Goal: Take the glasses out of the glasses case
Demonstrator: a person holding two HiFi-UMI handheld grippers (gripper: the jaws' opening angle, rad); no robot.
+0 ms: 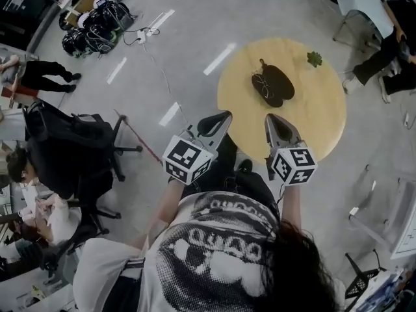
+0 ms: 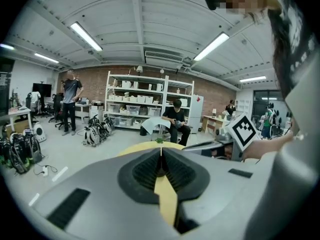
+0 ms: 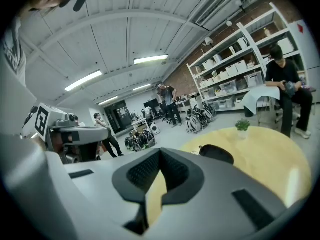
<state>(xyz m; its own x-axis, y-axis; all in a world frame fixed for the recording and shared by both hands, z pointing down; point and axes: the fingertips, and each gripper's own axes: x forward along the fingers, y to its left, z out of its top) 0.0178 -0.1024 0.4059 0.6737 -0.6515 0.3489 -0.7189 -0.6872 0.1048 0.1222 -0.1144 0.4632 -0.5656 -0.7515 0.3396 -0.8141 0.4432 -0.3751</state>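
Head view: round yellow wooden tabletop with a black oval glasses case near its centre, a bit toward the far edge. The case looks opened out in two halves. Pale outlines in the left half may be the glasses, too small to be sure. A small green potted plant sits near the far right edge, apart from the case.

The left tongs are just off the near left edge of the tabletop and the right tongs are over the near edge. Both point toward the case and are well short of it, touching nothing. Left gripper view: tips pressed together, clenched on nothing, only tabletop yellow showing through the slot behind them. Right gripper view: same, tips closed and empty, with the case ahead and to the right of them.

Judgement: the step in hand is the approach, and nothing of the task is done yet. To do it well, both tongs need opening before they reach the case. One could pin the case shell near its hinge so it does not slide on the smooth tabletop. The other should take the frame at the bridge or a folded arm, not the lenses, and lift straight up. Keep clear of the plant.
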